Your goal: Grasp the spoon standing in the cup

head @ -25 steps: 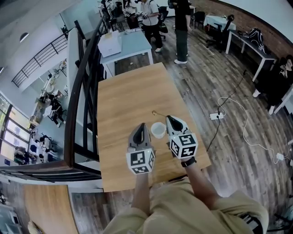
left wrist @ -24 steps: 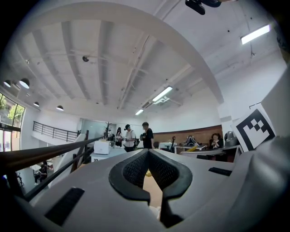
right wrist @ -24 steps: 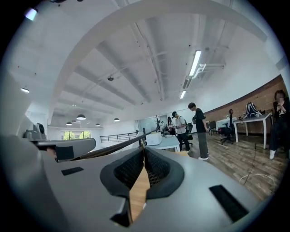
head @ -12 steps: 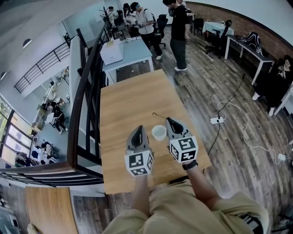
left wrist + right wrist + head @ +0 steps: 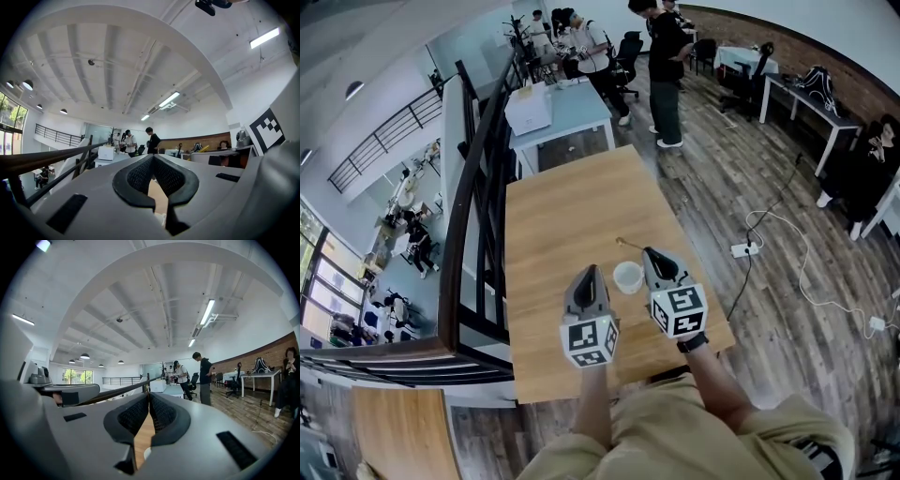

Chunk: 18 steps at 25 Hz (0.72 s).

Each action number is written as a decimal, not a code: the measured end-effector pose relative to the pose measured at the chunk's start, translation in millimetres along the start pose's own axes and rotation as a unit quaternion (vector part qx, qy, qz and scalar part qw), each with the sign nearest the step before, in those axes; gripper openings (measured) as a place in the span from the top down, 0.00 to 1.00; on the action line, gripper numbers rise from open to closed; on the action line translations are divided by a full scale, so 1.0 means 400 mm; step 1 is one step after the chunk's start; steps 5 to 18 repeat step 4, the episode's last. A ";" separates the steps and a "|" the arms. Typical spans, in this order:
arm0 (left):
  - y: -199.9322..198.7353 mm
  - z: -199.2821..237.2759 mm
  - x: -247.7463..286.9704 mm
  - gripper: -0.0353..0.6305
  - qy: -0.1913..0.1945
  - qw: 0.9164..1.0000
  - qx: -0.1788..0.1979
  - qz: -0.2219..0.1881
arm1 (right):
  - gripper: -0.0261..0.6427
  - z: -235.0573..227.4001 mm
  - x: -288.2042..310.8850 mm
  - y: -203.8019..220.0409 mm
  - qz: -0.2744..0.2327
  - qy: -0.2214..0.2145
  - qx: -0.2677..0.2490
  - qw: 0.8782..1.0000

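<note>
Wooden table (image 5: 553, 216); white cup (image 5: 627, 277) between left tongs (image 5: 590, 271) and right tongs (image 5: 650, 252), both together, empty

White cup (image 5: 627, 277) between my left gripper (image 5: 591, 272) and right gripper (image 5: 650, 253), both grey with black mesh pads (image 5: 140, 176) and black-and-white square markers (image 5: 589, 339). Goldish spoon (image 5: 624, 242) ahead of the right one, pale wood table (image 5: 572, 206).
</note>
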<state>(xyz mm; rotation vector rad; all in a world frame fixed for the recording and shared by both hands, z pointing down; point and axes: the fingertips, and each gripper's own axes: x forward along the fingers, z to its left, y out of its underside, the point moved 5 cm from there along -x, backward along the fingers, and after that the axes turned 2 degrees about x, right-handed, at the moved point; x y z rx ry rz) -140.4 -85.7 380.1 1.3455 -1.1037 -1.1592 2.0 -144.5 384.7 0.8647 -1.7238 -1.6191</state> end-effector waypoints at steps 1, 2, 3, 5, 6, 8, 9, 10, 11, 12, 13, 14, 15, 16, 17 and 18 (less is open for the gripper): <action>0.003 0.006 0.004 0.94 -0.002 1.000 -0.002 0.000 | 0.94 0.002 0.008 0.004 0.002 -0.002 -0.001 1.000; 0.006 0.013 0.009 0.94 -0.003 1.000 -0.004 0.001 | 0.94 0.003 0.018 0.008 0.005 -0.003 -0.002 1.000; 0.009 0.019 0.015 0.94 -0.004 1.000 -0.005 0.001 | 0.94 0.004 0.028 0.013 0.007 -0.005 -0.003 1.000; 0.012 0.026 0.021 0.94 -0.006 1.000 -0.007 0.001 | 0.94 0.005 0.039 0.018 0.010 -0.007 -0.003 1.000; 0.012 0.026 0.021 0.94 -0.006 1.000 -0.007 0.001 | 0.94 0.005 0.039 0.018 0.010 -0.007 -0.003 1.000; 0.012 0.026 0.021 0.94 -0.006 1.000 -0.007 0.001 | 0.94 0.005 0.039 0.018 0.010 -0.007 -0.003 1.000; 0.012 0.026 0.021 0.94 -0.006 1.000 -0.007 0.001 | 0.94 0.005 0.039 0.018 0.010 -0.007 -0.003 1.000; 0.012 0.026 0.021 0.94 -0.006 1.000 -0.007 0.001 | 0.94 0.005 0.039 0.018 0.010 -0.007 -0.003 1.000; 0.012 0.026 0.021 0.94 -0.006 1.000 -0.007 0.001 | 0.94 0.005 0.039 0.018 0.010 -0.007 -0.003 1.000; 0.012 0.026 0.021 0.94 -0.006 1.000 -0.007 0.001 | 0.94 0.005 0.039 0.018 0.010 -0.007 -0.003 1.000; 0.012 0.026 0.021 0.94 -0.006 1.000 -0.007 0.001 | 0.94 0.005 0.039 0.018 0.010 -0.007 -0.003 1.000; 0.012 0.026 0.021 0.94 -0.006 1.000 -0.007 0.001 | 0.94 0.005 0.039 0.018 0.010 -0.007 -0.003 1.000; 0.012 0.026 0.021 0.94 -0.006 1.000 -0.007 0.001 | 0.94 0.005 0.039 0.018 0.010 -0.007 -0.003 1.000; 0.012 0.026 0.021 0.94 -0.006 1.000 -0.007 0.001 | 0.94 0.005 0.039 0.018 0.010 -0.007 -0.003 1.000; 0.012 0.026 0.021 0.94 -0.006 1.000 -0.007 0.001 | 0.94 0.005 0.039 0.018 0.010 -0.007 -0.003 1.000; 0.012 0.026 0.021 0.94 -0.006 1.000 -0.007 0.001 | 0.94 0.005 0.039 0.018 0.010 -0.007 -0.003 1.000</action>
